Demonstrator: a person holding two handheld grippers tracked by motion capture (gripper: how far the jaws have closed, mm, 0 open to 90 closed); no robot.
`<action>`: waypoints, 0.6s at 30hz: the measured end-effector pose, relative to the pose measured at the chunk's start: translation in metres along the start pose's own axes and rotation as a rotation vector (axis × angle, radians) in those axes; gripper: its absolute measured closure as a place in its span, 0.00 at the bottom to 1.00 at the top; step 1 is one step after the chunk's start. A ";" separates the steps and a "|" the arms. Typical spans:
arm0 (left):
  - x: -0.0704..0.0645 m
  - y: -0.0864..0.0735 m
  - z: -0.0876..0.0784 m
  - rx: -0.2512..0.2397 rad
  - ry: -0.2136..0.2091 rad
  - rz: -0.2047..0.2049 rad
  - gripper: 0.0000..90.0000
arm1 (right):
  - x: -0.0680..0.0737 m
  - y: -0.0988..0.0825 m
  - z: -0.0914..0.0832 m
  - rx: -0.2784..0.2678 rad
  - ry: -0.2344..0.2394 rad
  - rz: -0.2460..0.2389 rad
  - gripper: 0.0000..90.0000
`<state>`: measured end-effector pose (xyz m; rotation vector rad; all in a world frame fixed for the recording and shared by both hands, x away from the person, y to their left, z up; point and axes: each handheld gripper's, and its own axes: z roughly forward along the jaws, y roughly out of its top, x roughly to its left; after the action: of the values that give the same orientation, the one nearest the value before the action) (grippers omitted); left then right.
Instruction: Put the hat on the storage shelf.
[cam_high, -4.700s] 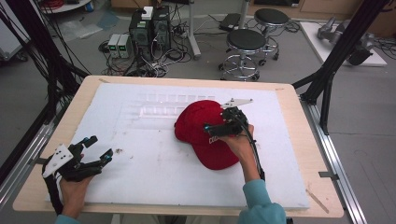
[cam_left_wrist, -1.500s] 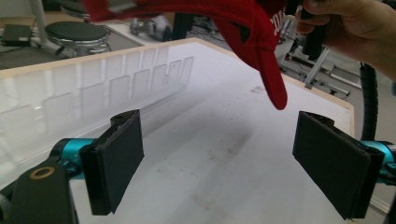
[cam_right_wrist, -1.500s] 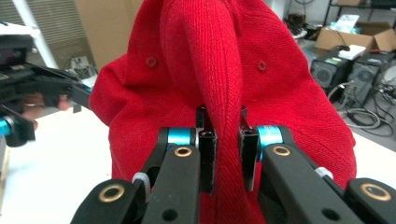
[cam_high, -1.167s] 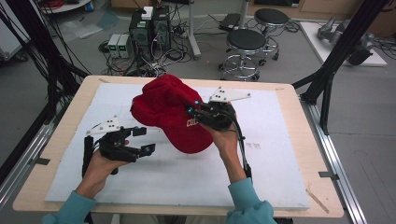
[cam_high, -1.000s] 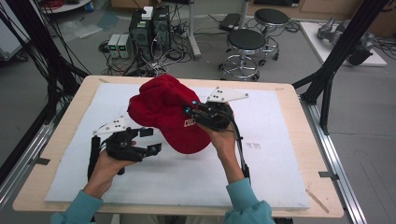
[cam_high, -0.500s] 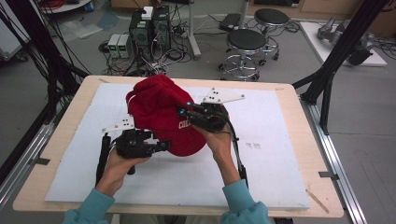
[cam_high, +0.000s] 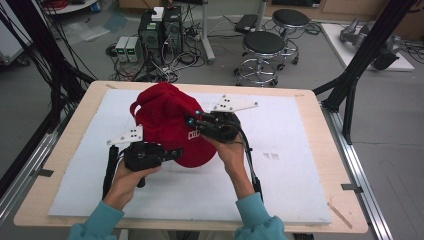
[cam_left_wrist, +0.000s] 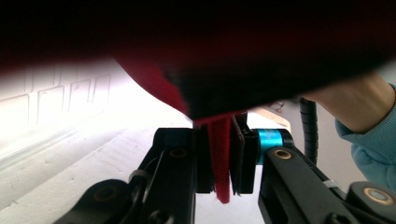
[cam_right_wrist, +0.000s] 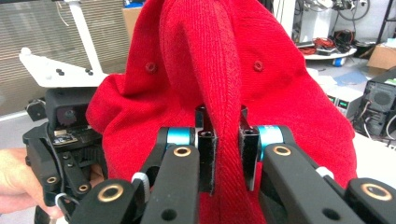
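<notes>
A red corduroy cap (cam_high: 167, 125) hangs lifted above the white foam-covered table (cam_high: 300, 150). The right tongs (cam_high: 197, 122) pinch a fold of its crown; the left tongs (cam_high: 175, 154), having just closed, clamp its brim edge.

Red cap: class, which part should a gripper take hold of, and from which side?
The thin fabric edge, from the side, as both do now: the left gripper pinches the red cap at its rim, the right gripper a fold of its crown. The soft cloth folds flat between the jaws.
</notes>
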<state>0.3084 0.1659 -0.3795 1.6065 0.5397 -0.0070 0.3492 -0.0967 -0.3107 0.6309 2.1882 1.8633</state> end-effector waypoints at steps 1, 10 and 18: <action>0.000 0.000 -0.001 0.005 0.000 -0.007 0.93 | 0.000 0.000 0.000 0.000 0.002 -0.001 0.92; -0.001 0.001 -0.002 0.011 0.028 0.016 0.94 | 0.001 0.000 0.001 0.005 -0.001 -0.022 0.75; 0.000 0.003 -0.008 0.023 0.063 0.034 0.94 | -0.002 0.003 -0.008 0.055 -0.132 0.000 0.09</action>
<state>0.3067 0.1736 -0.3759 1.6425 0.5622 0.0635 0.3485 -0.1045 -0.3070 0.7410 2.1609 1.7149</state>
